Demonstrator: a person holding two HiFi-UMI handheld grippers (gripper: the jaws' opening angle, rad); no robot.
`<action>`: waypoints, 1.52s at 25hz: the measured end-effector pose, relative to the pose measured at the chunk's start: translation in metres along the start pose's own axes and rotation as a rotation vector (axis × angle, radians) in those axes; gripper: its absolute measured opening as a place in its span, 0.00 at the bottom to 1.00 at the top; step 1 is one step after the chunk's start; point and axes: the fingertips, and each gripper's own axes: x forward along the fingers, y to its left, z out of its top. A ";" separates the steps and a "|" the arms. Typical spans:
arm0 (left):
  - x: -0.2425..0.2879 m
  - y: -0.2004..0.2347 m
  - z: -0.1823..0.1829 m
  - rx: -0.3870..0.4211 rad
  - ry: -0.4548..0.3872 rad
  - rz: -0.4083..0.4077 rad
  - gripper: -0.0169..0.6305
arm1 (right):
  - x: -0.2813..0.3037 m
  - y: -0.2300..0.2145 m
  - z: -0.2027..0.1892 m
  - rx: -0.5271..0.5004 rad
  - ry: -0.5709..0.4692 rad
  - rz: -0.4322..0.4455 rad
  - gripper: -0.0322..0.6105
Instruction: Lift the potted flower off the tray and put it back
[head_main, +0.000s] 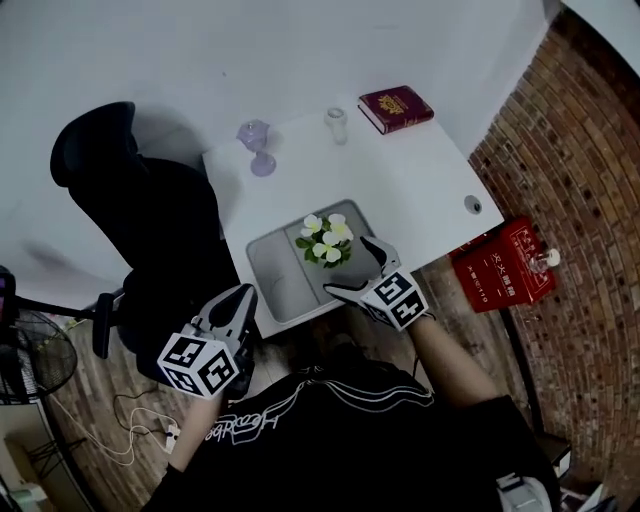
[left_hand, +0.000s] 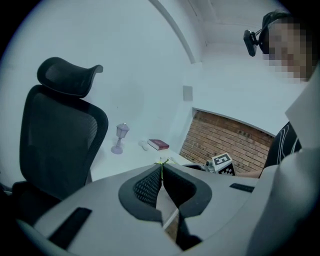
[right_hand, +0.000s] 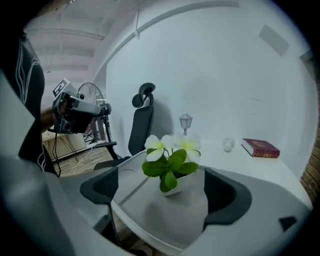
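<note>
Pot: potted flower (head_main: 327, 241) upright in tray (head_main: 268, 272), right compartment, at the near edge of the table (head_main: 420, 190).
R tool: right gripper (head_main: 352, 268) jaws wide apart, empty.
Key relation: pot straight ahead of R, centred btwn the two jaw lines, clear of both.
Axis: pot vertical, jaws level w/ it, so prob. a side grip after a short push fwd.
L tool: left gripper (head_main: 238, 302) jaws together on nothing, off the table, well apart from the tray.
Nearer: R, clearly.
Views: right gripper view shows the gaps beside the pot. Head view shows which compartment. Left gripper view shows no pot clearly.

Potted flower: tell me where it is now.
In the head view, the potted flower stands in the right compartment of the tray at the near edge of the table, ahead of the open right gripper.
</note>
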 end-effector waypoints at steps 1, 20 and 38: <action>0.003 0.004 0.004 -0.001 -0.008 0.023 0.08 | 0.007 -0.003 -0.001 -0.016 0.016 0.020 0.86; 0.014 0.020 0.010 -0.076 -0.124 0.276 0.08 | 0.081 -0.022 -0.018 -0.181 0.158 0.218 0.76; 0.031 0.023 -0.006 -0.106 -0.119 0.274 0.08 | 0.084 -0.030 -0.019 -0.164 0.164 0.218 0.58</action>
